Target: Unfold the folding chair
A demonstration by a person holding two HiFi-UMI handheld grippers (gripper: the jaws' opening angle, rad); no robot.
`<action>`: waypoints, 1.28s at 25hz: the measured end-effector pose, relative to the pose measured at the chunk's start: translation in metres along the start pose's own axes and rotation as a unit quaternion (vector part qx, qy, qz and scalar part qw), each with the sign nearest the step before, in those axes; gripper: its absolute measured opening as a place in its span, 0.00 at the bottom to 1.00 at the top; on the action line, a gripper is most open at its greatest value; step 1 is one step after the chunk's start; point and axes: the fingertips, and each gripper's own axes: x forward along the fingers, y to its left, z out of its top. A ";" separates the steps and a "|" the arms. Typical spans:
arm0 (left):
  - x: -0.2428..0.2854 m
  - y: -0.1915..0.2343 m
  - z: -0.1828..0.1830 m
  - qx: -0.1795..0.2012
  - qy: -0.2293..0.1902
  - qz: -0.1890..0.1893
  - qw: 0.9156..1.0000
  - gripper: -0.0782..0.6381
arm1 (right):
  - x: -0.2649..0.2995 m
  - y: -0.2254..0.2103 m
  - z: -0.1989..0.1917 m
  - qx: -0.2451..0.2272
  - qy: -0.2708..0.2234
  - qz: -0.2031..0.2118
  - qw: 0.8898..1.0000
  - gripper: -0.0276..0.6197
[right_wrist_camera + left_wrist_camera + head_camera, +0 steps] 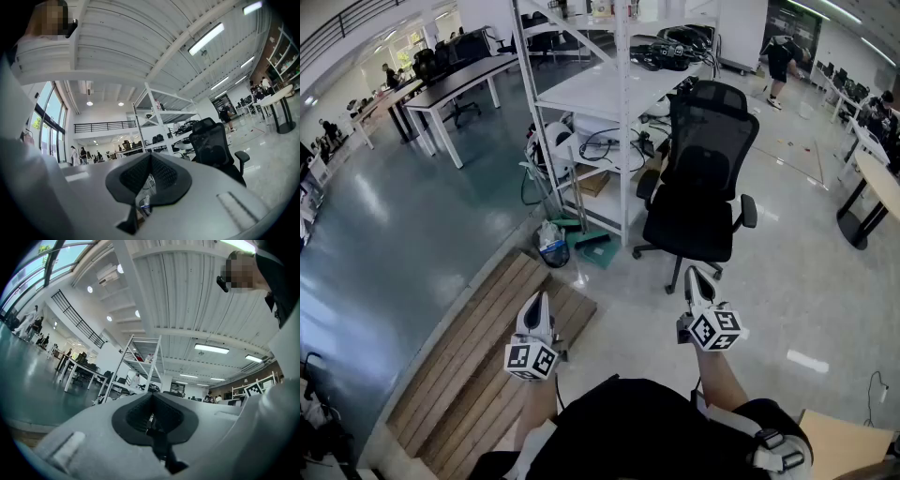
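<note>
The left tool (541,302) and right tool (695,279) are held out side by side in front of a person standing in an open-plan workshop. Both are clenched on nothing, their jaws pressed together and empty. The left tool hangs over the near end of a strip of wooden decking (478,366), and the right over bare floor (806,281). Just beyond it stands a black mesh office chair (705,178), beside a white rack (623,94). No folding chair can be made out in any view. If one is there, it may be among the clutter (558,239) at the rack's foot, though that cannot be confirmed. The task appears not to have begun and is at the search-and-approach step. The next move calls for finding the chair, walking up to it and releasing the jaws to take hold of its frame.
</note>
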 end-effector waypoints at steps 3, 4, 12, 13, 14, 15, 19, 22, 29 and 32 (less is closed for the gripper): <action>0.002 -0.006 0.002 0.009 -0.001 -0.001 1.000 0.11 | 0.004 -0.002 0.006 -0.009 -0.003 0.005 1.000 0.05; 0.002 -0.006 0.001 0.011 -0.004 0.000 1.000 0.11 | 0.005 -0.002 0.008 -0.010 -0.004 0.007 1.000 0.05; 0.000 -0.008 -0.007 0.006 0.004 -0.001 1.000 0.11 | 0.002 -0.005 0.003 -0.003 -0.001 0.007 1.000 0.05; 0.001 -0.009 -0.009 0.008 0.007 -0.001 1.000 0.11 | 0.000 -0.007 0.001 -0.004 0.003 0.008 1.000 0.05; 0.001 -0.011 -0.012 0.012 0.009 0.001 1.000 0.11 | -0.002 -0.009 -0.002 -0.006 0.008 0.011 1.000 0.05; 0.001 -0.012 -0.013 0.015 0.009 0.002 1.000 0.11 | -0.004 -0.010 -0.004 -0.009 0.013 0.013 1.000 0.05; 0.002 -0.020 -0.014 0.020 0.005 0.013 1.000 0.11 | -0.005 -0.018 -0.003 -0.017 0.025 0.023 0.999 0.05; -0.003 -0.023 -0.016 0.024 0.005 0.027 0.999 0.11 | 0.003 -0.018 -0.005 -0.024 0.036 0.043 0.998 0.05; -0.051 -0.024 -0.020 0.039 0.006 0.107 0.993 0.11 | 0.022 0.005 -0.024 -0.027 0.066 0.131 0.989 0.05; -0.080 -0.023 -0.013 0.043 -0.001 0.148 0.988 0.11 | 0.033 0.021 -0.040 -0.016 0.086 0.170 0.982 0.05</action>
